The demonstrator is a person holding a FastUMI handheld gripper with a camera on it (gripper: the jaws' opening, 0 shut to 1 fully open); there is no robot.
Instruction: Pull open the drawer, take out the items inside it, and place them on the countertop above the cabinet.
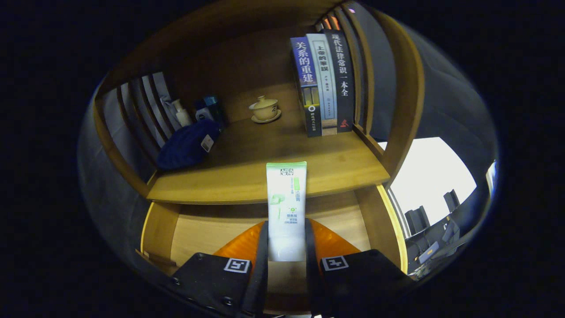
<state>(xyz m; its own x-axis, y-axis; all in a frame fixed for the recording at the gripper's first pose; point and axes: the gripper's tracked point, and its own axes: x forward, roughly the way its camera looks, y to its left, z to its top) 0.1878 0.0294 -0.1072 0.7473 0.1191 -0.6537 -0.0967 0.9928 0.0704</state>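
Facial-cleanser tube (286, 207), clamped at its lower body between both fingers of the gripper (286, 247), held above the open drawer (198, 229), before the countertop (247, 176). Likely light, soft-walled, slippery; grip firmly near its stiffer end.

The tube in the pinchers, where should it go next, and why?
Probably forward and down onto the countertop. The gripper is shut on the white and green tube, both fingers pressing its sides, and holds it above the open drawer. The bare wood just ahead, between the blue pouch and the books, looks free.
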